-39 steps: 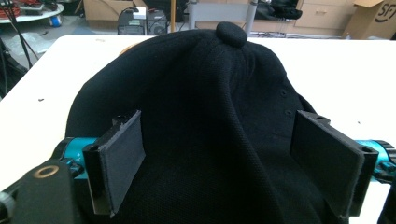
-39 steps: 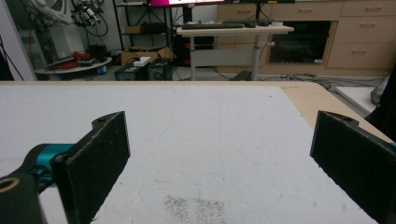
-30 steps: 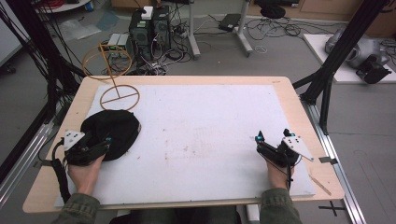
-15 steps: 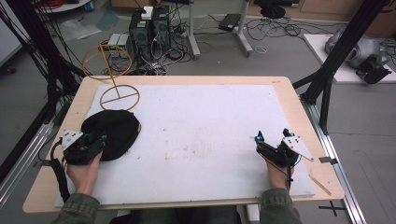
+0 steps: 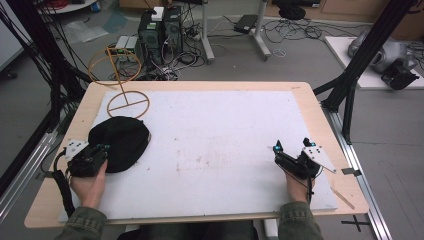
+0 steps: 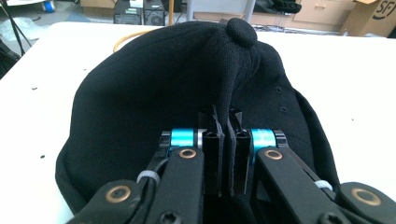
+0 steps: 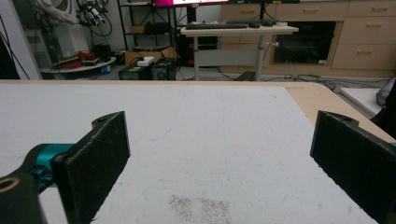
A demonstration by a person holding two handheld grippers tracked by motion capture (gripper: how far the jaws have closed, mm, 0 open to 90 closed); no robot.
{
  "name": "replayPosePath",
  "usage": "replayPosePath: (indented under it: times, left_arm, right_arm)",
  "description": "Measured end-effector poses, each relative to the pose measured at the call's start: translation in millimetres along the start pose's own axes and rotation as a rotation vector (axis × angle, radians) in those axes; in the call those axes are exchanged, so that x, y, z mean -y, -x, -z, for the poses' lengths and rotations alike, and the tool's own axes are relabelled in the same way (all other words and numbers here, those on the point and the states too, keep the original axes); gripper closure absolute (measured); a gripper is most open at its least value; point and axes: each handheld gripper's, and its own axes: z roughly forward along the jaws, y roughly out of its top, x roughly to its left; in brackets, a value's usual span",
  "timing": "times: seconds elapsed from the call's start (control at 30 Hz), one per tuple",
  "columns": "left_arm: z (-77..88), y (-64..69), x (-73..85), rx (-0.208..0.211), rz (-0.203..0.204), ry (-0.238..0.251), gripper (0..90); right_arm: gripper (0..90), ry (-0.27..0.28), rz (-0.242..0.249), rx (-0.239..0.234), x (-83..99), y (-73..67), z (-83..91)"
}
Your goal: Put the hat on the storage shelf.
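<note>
Black cap (image 5: 120, 142) on tabletop (image 5: 215, 145) left side; left hand-held gripper (image 6: 223, 140) just closed, pinching its near fabric fold; right hand-held gripper (image 7: 219, 154) released, well apart.

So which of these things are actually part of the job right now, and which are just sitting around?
Part of the job:
- black cap, a fold of its cloth pinched
- left gripper, fingers just closed on that fold
- wire hat stand, beside the cap, possibly where it goes

Just lying about:
- right gripper, open, holding nothing
- computer boxes on the floor
- white mat
</note>
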Motion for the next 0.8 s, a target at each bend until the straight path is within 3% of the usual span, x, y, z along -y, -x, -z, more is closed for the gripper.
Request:
replayPosePath:
  times: [0.27,0.43,0.8]
  left_arm:
    - [1.3,1.9,-0.7,-0.003,-0.027,0.006,87.3]
    - [2.9,9.0,-2.3,0.013,-0.094,0.027,87.4]
    - [7.5,14.5,-5.8,0.020,-0.114,0.074,87.4]
  right_arm:
    - [3.8,0.002,0.002,0.001,0.0,0.4,-0.1]
    - [3.8,-0.002,0.000,-0.002,0.2,-0.3,-0.2]
    - [3.8,-0.005,-0.003,-0.004,0.4,-0.7,-0.3]
